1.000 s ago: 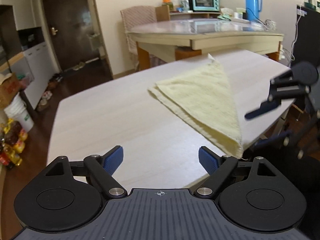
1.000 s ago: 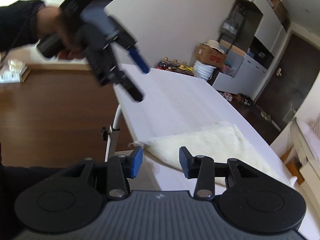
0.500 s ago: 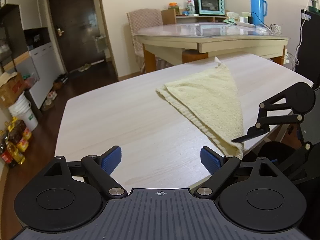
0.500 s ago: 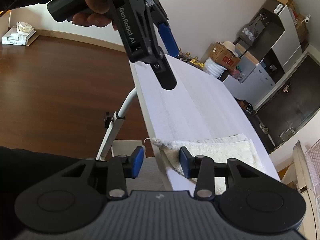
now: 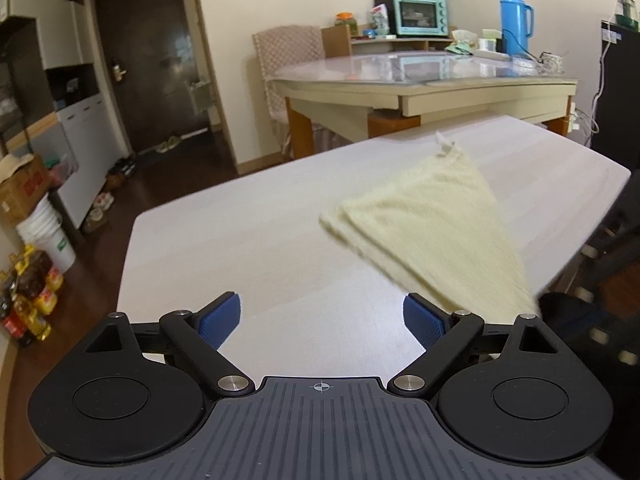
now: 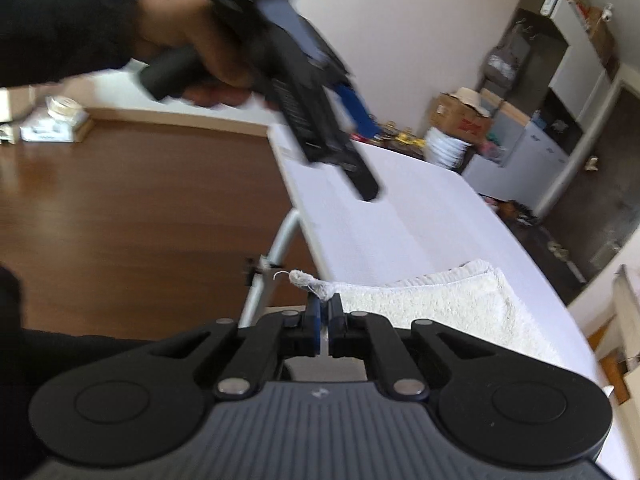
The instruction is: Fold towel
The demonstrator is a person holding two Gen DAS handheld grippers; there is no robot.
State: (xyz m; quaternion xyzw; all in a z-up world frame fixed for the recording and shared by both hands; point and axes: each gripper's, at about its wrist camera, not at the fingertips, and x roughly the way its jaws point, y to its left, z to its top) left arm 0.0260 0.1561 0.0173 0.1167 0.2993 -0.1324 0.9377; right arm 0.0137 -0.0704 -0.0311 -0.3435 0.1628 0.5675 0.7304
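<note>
1. The pale wooden table (image 5: 248,240) fills the left wrist view; behind it stands a glass-topped dining table (image 5: 420,76) with a teal toaster oven (image 5: 420,16) and a blue thermos (image 5: 516,20) beyond.
2. On the pale table lies the towel (image 5: 432,224), pale yellow and folded into a triangle; one tip points to the far side, another reaches the near right edge of the table; it looks motion-blurred.
3. The left gripper (image 5: 320,316) hovers over the near part of the table with its blue pads spread wide and nothing between them; in the right wrist view the person's hand (image 6: 200,52) grips its handle.
4. The right gripper (image 6: 325,312) is pinched tight on the towel's corner (image 6: 316,286) at the table edge; a frayed tip pokes out past the pads.
</note>
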